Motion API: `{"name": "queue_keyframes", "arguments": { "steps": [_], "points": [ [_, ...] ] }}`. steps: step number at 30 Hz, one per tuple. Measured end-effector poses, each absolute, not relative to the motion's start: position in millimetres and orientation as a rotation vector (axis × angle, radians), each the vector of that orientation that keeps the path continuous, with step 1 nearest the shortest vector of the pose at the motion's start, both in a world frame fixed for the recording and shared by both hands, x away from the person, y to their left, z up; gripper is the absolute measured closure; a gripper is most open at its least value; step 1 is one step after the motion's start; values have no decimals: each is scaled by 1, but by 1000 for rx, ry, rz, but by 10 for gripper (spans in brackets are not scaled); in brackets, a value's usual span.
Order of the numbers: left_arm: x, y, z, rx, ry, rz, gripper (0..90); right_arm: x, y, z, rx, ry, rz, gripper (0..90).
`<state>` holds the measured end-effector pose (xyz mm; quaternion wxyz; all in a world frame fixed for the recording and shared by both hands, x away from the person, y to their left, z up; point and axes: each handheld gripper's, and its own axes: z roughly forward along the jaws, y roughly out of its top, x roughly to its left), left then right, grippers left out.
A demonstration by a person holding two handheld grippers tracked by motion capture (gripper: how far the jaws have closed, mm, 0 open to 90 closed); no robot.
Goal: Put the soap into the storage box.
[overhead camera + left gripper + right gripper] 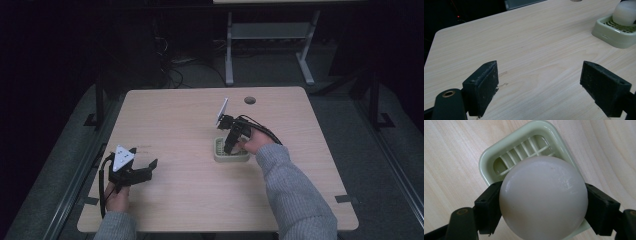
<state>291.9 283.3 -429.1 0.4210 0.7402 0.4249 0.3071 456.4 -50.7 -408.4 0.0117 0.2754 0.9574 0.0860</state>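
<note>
My right claw (543, 202) grips white ball (543, 197) over green tray (489, 157); left claw (546, 87) is released, above desk (524, 40)

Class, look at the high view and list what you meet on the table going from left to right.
Left gripper → soap dish → right gripper, its jaws down at the dish → right hand.

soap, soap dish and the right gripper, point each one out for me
soap (543, 197), right gripper view, middle of its rounded white top
soap dish (487, 157), right gripper view, bare pale green rim at the corner
right gripper (541, 206), right gripper view, midway between its two black fingertips, closed on the soap
</note>
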Motion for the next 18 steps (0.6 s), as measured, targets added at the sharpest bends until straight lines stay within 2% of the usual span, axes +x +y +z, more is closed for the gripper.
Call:
{"name": "queue_keyframes", "arguments": {
  "steps": [18],
  "points": [
    [292, 284, -429, 1855, 1064, 770, 149, 457, -49, -411, 875, 2990, 242, 234]
  ]
}}
